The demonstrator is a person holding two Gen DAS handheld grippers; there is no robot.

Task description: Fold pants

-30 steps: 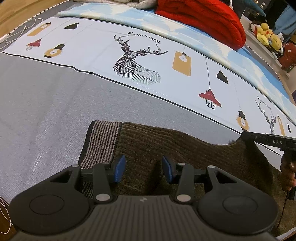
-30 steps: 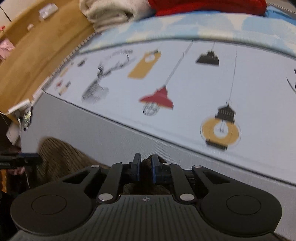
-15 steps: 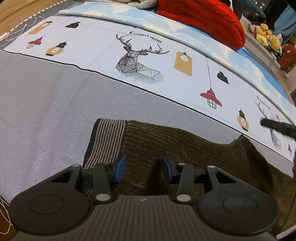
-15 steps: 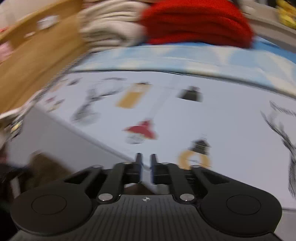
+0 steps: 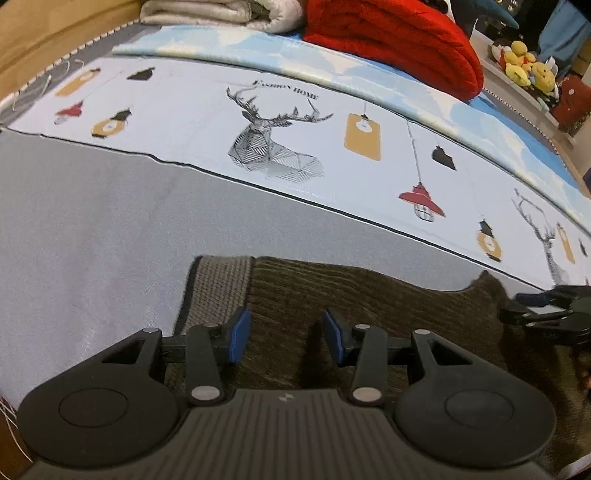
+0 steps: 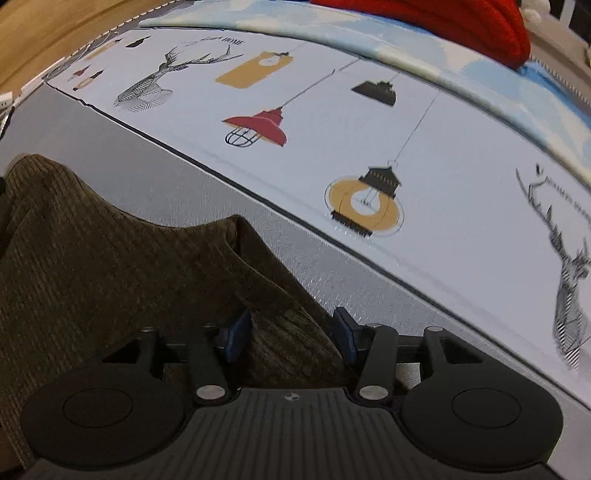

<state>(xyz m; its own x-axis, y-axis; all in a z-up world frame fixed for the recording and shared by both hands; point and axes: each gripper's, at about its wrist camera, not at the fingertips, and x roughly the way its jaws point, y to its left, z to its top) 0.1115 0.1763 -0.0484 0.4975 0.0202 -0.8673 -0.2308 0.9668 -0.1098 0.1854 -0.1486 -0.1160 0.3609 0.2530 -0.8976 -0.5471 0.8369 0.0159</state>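
Observation:
Olive-brown corduroy pants (image 5: 369, 295) lie flat on the grey bed cover (image 5: 92, 221), their striped waistband (image 5: 218, 288) at the left end. My left gripper (image 5: 282, 332) hovers open just right of the waistband, with nothing pinched between its blue pads. My right gripper (image 6: 291, 332) is low over the pants' (image 6: 110, 266) far right edge, where a raised fold (image 6: 258, 266) runs in between the jaws. Those jaws are opening and the pads stand clear of the cloth. From the left wrist view, the right gripper (image 5: 513, 305) shows beside the pants' peaked corner.
A white sheet printed with a deer (image 5: 273, 147) and lamps lies beyond the grey cover. A red blanket (image 5: 399, 40) and a folded pale quilt (image 5: 221, 11) sit at the back. Yellow plush toys (image 5: 524, 62) are on a shelf at far right.
The right gripper went from shut to jaws apart. It swung up and away, then came back down over the pants' right edge. The left gripper stayed put.

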